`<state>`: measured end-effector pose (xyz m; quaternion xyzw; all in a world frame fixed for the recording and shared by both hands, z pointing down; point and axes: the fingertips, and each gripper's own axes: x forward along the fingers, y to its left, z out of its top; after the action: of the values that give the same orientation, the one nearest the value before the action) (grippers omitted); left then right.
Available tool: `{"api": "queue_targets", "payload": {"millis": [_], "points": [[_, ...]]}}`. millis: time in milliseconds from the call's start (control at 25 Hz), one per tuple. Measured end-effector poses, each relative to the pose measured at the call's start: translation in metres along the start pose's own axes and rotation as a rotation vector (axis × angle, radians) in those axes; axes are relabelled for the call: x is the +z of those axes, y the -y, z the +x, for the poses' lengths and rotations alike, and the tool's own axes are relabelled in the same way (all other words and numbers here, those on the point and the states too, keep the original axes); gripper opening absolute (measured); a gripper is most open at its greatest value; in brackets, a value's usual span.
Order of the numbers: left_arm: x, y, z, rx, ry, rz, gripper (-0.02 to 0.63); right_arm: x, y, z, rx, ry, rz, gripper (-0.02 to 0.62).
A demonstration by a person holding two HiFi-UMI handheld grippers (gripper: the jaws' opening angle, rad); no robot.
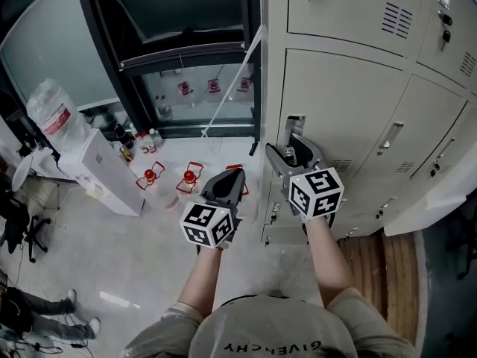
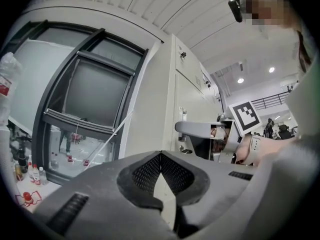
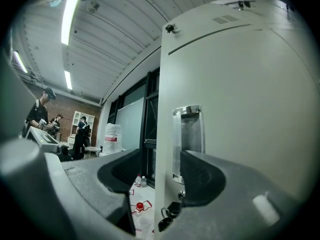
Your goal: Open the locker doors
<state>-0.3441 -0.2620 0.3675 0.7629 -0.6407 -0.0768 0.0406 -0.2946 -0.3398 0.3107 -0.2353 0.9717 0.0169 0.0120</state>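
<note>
— Support surface?
— Pale grey speckled floor [image 1: 134, 259].
— Standing on it?
— Beige metal lockers [image 1: 350, 103]; white box-shaped cabinet [image 1: 100, 174]; small clear bottles [image 1: 145, 142] just beside it; two red-framed, red-capped items [image 1: 150, 175]; brown slatted wooden panel [image 1: 384, 263] by the lockers.

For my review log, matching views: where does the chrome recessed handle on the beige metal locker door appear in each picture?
Head view: chrome recessed handle, right of centre, just above the right gripper.
Left gripper view: small, edge-on, right of centre.
Right gripper view: centre, ahead of the open jaws.
Shared landmark: black-framed window.
</note>
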Motion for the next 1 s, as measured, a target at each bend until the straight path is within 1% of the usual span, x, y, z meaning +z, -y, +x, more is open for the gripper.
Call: {"api": "queue_targets", "payload": {"millis": [160,560,640,720,880,1000], "points": [[-0.005,0.001,-0.003,0.002,-0.002,-0.017,-0.002,0.000,-0.006,-0.011,-0.011,-0.005,-0.015,0.236],[-0.015,0.020,-0.008,-0.051,-0.023,-0.033,-0.002,0.003,-0.023,-0.052,-0.049,0.010,-0.051,0.227],[-0.016,0.025,-0.010,-0.066,-0.028,-0.033,-0.002,0.004,-0.025,-0.064,-0.060,0.019,-0.047,0.216],[-0.019,0.032,-0.011,-0.084,-0.035,-0.032,-0.002,0.005,-0.026,-0.078,-0.074,0.025,-0.050,0.192],[-0.024,0.046,-0.011,-0.122,-0.047,-0.035,-0.002,0.007,-0.027,-0.104,-0.117,0.025,-0.086,0.175],[-0.027,0.061,-0.009,-0.161,-0.055,-0.032,-0.002,0.007,-0.024,-0.125,-0.165,0.027,-0.115,0.147]]}}
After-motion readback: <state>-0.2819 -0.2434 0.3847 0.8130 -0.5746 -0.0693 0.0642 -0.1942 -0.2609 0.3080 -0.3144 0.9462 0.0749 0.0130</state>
